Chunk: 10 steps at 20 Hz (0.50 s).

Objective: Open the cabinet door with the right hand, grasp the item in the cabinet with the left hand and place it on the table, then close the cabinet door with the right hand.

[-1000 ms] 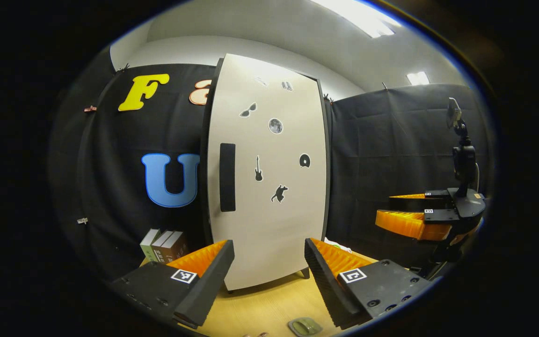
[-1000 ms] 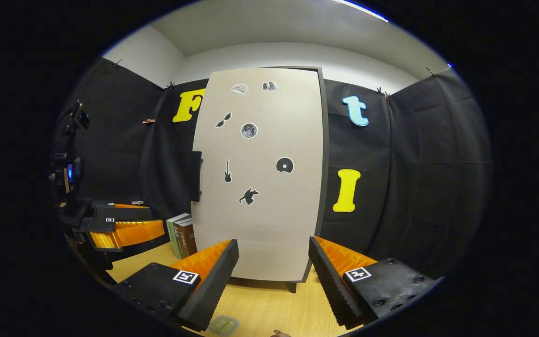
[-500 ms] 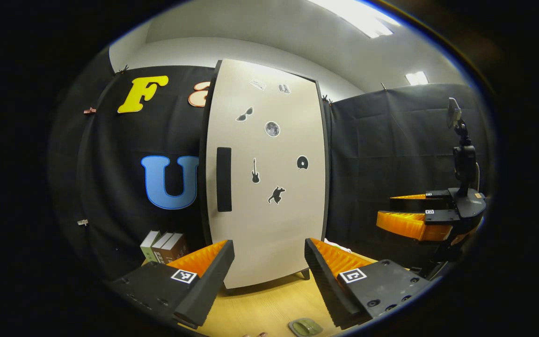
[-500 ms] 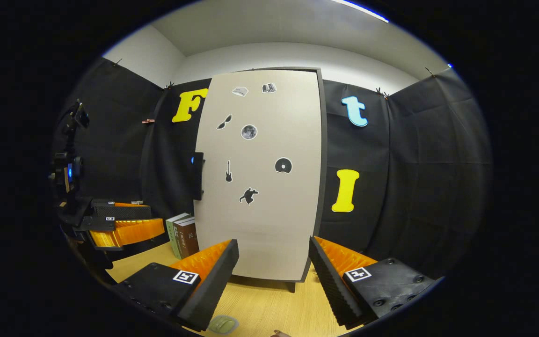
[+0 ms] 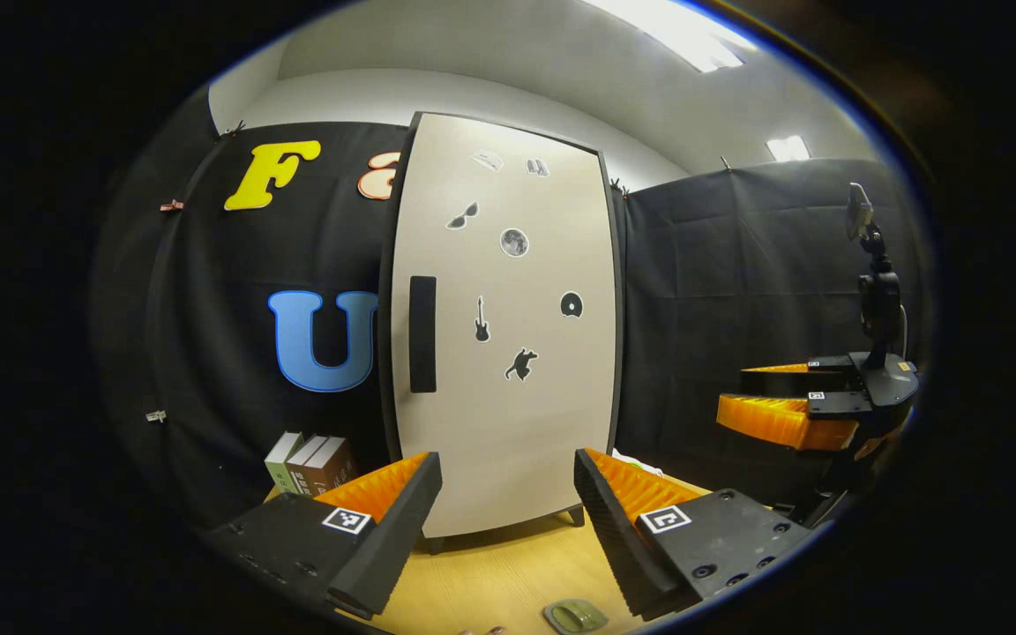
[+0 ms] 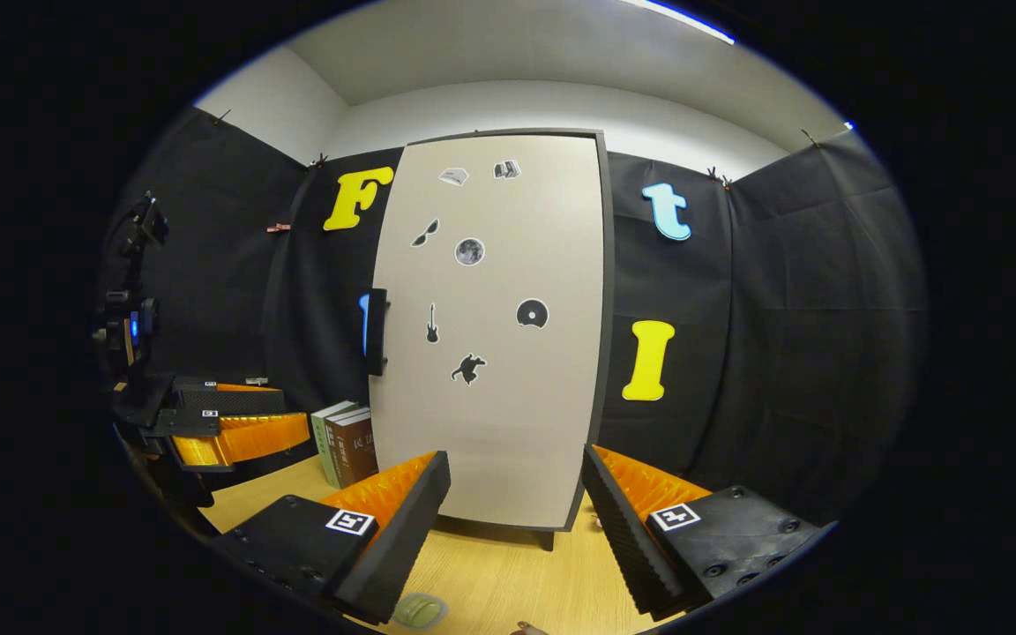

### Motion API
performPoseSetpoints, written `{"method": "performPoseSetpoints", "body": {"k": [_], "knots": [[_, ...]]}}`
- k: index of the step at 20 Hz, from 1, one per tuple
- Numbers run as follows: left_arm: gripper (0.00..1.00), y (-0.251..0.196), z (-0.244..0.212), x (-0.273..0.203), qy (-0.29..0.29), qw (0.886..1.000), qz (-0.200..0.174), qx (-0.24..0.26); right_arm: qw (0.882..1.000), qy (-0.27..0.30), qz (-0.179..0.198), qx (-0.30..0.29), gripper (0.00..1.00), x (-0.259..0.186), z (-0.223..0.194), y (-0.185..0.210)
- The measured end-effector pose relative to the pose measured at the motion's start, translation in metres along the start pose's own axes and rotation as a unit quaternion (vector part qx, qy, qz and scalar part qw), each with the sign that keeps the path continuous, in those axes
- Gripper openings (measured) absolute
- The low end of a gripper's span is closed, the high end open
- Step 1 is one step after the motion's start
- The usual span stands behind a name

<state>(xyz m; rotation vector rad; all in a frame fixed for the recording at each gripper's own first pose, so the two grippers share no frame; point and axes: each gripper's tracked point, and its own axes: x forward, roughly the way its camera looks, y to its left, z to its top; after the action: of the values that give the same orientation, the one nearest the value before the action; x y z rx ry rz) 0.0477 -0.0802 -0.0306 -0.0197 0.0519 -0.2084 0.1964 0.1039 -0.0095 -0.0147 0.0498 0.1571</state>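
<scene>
Pale door: the cabinet door is shut, so the item inside is hidden.
Handle: black bar on its left edge.
Right tongs: spread wide, holding nothing, well back from the door.
Left tongs: spread wide, holding nothing.
Risk: the thin handle could slip out, or a hard pull could rock the cabinet on the desk.

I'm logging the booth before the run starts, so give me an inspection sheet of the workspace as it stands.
Surface: wooden table, light and bare in front of the cabinet.
Job's things: cabinet door shut, dark vertical handle on its left edge; item inside hidden.
Clutter: three books upright left of the cabinet; small green object on the table's near edge.
Grippers: left gripper open, holding nothing; right gripper open, holding nothing; both short of the door.
Cables: nothing seen.
Surroundings: black cloth wall, white ceiling with lights.
</scene>
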Motion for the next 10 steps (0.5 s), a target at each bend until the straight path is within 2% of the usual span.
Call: {"method": "performPoseSetpoints", "body": {"k": [10], "knots": [[0.94, 0.0011, 0.0010, -0.0009, 0.000, 1.000, 0.000, -0.002, 1.000, 0.001, 0.001, -0.003, 0.97, -0.0008, -0.0001, 0.0006]]}}
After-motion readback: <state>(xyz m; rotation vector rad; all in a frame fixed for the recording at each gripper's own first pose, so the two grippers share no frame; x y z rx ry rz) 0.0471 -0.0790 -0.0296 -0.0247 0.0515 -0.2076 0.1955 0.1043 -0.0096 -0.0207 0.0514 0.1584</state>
